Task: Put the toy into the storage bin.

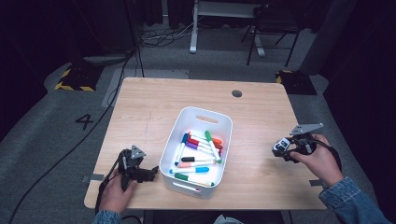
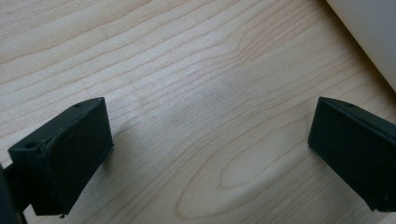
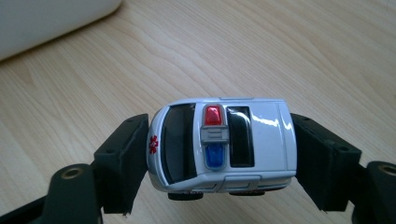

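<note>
White bin (image 1: 223, 122) of markers (image 1: 200, 148) mid-table; toy ambulance (image 3: 222, 144) clamped nose-to-tail in right gripper (image 3: 219, 161) (left gripper (image 2: 210, 144) spread, empty).

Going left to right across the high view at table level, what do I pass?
Left hand-held gripper → white bin of markers → toy ambulance clamped in the right hand-held gripper.

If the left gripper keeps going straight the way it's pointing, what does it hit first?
Probably the white bin. The open left gripper points toward the bin's near wall, with bare table between its fingers.
</note>
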